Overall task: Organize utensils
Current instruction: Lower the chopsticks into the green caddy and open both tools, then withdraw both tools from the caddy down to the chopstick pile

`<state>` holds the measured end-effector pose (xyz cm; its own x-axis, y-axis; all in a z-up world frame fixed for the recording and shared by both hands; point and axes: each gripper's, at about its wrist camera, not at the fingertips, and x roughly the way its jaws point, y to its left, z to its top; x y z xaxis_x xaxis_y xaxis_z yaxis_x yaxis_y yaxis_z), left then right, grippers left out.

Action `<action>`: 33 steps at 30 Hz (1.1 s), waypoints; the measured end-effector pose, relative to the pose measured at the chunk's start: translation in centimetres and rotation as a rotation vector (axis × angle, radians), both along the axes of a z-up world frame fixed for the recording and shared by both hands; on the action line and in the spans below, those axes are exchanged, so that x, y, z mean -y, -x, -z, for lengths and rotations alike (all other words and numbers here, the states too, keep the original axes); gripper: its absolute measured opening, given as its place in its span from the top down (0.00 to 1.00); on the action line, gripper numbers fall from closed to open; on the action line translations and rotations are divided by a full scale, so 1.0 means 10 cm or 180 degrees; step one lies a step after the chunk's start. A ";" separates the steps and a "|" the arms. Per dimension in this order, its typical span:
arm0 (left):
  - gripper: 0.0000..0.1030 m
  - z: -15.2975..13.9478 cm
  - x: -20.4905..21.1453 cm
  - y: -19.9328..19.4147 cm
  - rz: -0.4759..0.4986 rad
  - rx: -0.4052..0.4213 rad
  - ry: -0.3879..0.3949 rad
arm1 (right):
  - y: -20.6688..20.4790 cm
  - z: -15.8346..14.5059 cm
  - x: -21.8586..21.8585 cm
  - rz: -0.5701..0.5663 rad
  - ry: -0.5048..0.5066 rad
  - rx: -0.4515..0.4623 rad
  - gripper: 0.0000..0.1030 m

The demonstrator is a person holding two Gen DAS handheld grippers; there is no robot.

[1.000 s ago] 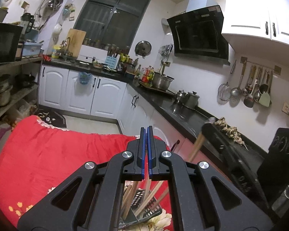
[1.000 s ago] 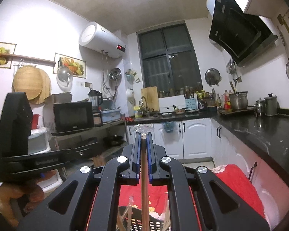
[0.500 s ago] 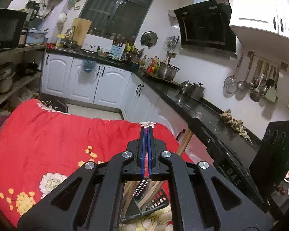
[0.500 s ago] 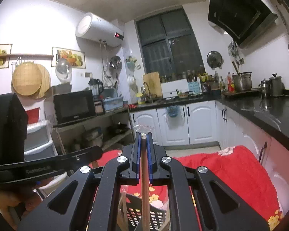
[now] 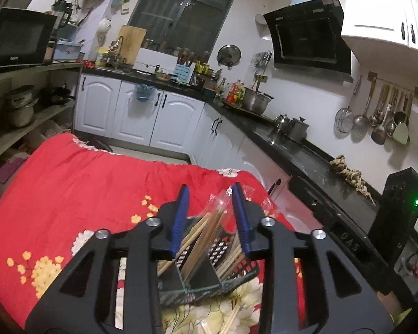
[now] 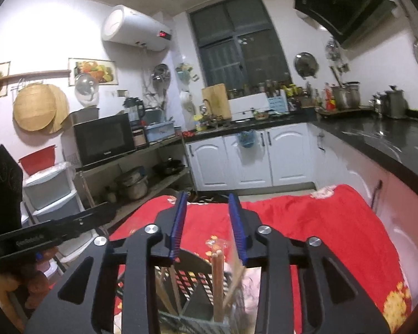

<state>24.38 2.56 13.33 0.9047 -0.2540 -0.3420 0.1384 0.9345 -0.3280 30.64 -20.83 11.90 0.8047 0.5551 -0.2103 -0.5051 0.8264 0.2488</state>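
cloth (image 5: 78, 183): red, yellow and white flowers
holder (image 5: 231, 274): black mesh
chopsticks (image 5: 209, 231): tan wood
pads (image 5: 181, 217): blue
cabinets (image 5: 133, 111): white
counter (image 5: 301, 153): black

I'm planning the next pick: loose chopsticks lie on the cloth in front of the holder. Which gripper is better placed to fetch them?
Left, probably. The left gripper is open, and loose chopsticks show just below the holder in its view. The right gripper, also open, shows none.
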 end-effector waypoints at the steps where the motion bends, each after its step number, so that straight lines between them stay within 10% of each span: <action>1: 0.71 0.00 0.00 0.05 -0.0005 0.0016 -0.0035 | 0.04 0.01 0.05 0.0025 -0.0003 -0.0031 0.66; 18: 0.12 0.21 -0.12 0.39 0.0082 -0.0094 -0.0217 | 0.54 0.26 0.26 0.0422 0.0478 -0.0473 0.43; 33: 0.10 0.62 -0.40 0.50 0.0119 -0.0407 -0.0272 | 0.81 0.42 0.11 0.0433 0.0639 -0.0637 0.43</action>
